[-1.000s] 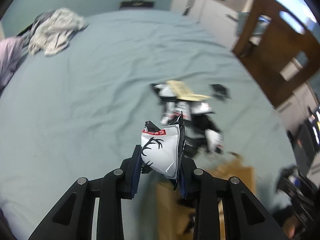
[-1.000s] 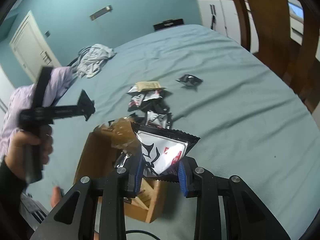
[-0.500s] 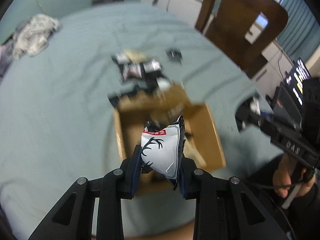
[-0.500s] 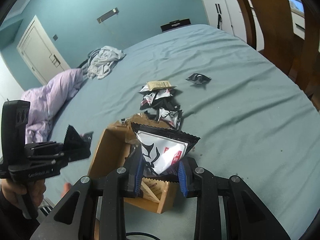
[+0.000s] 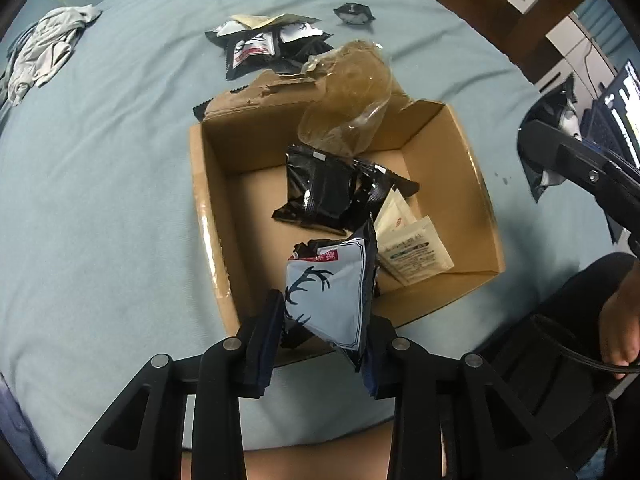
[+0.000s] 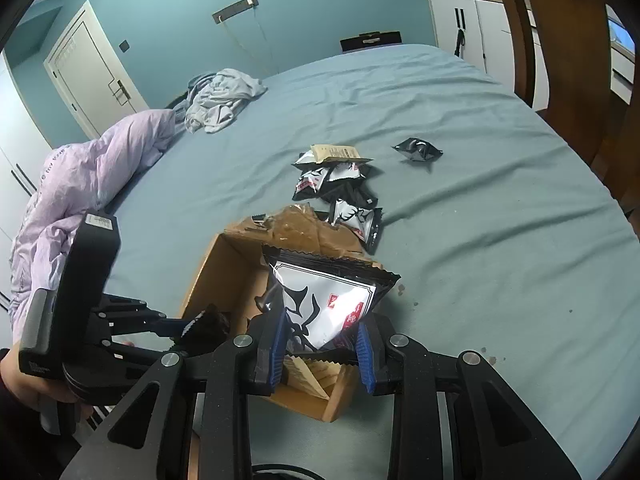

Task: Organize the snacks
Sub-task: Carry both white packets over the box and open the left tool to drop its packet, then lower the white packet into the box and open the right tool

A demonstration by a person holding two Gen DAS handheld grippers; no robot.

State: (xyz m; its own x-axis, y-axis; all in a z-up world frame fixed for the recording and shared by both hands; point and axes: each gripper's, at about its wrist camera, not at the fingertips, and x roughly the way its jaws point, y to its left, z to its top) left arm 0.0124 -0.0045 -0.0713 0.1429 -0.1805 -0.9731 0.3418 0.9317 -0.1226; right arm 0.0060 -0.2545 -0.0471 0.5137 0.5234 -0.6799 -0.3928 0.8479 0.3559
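An open cardboard box (image 5: 200,184) sits on the teal bed; it also shows in the right wrist view (image 6: 208,264). Inside lie black snack packets (image 5: 328,196) and white sachets (image 5: 412,248). My left gripper (image 5: 324,320) is shut on a white deer-print snack packet (image 5: 328,300), held over the box's near edge. My right gripper (image 6: 322,340) is shut on a similar white-and-black deer-print packet (image 6: 328,300), above the box's corner. A pile of loose snack packets (image 6: 340,188) lies beyond the box, shown too in the left wrist view (image 5: 272,44).
A lone black packet (image 6: 418,149) lies to the right of the pile. Crumpled clear wrap (image 5: 348,96) hangs over the box's torn far flap. A purple duvet (image 6: 80,176) and grey clothes (image 6: 220,100) lie far left. A wooden chair (image 6: 560,40) stands right.
My left gripper has swung from facing across the bed to looking down over the box with its packet. My right gripper has held nearly still above the box with its packet.
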